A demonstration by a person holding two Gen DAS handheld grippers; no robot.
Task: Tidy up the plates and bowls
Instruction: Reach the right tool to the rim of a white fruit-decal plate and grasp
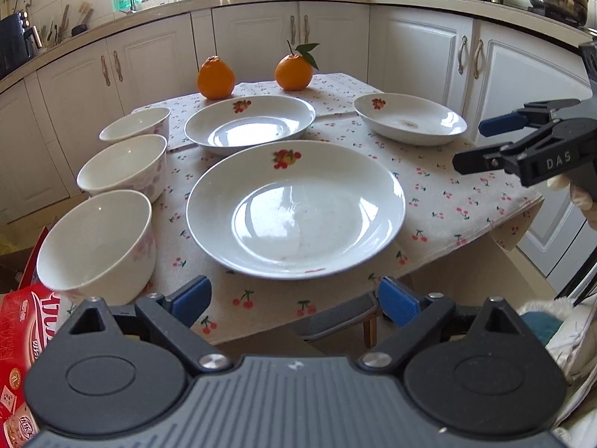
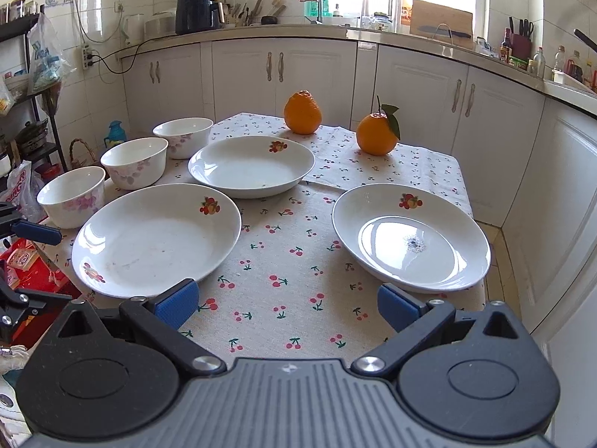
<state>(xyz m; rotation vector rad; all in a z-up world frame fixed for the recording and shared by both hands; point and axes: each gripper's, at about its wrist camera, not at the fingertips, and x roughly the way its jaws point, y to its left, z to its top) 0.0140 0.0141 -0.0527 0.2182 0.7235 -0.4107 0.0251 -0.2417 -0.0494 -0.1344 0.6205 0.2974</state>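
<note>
My left gripper (image 1: pixel 294 298) hangs with its jaws spread and nothing between them; the nearest plate (image 1: pixel 295 209) lies at twelve o'clock just past the blue pads (image 1: pixel 192 298). Three bowls (image 1: pixel 97 240) line up at ten o'clock. My right gripper (image 2: pixel 287 300) is likewise released and empty, with one plate (image 2: pixel 156 239) at eleven o'clock and another plate (image 2: pixel 410 237) at one. The far plate (image 2: pixel 252 166) sits at twelve. The bench (image 2: pixel 283 261) wears a coarse cherry-print cloth, with two oranges (image 2: pixel 376 133) at its far edge. White cabinets (image 2: pixel 276 71) curve behind. The glossy white crockery carries fruit decals.
</note>
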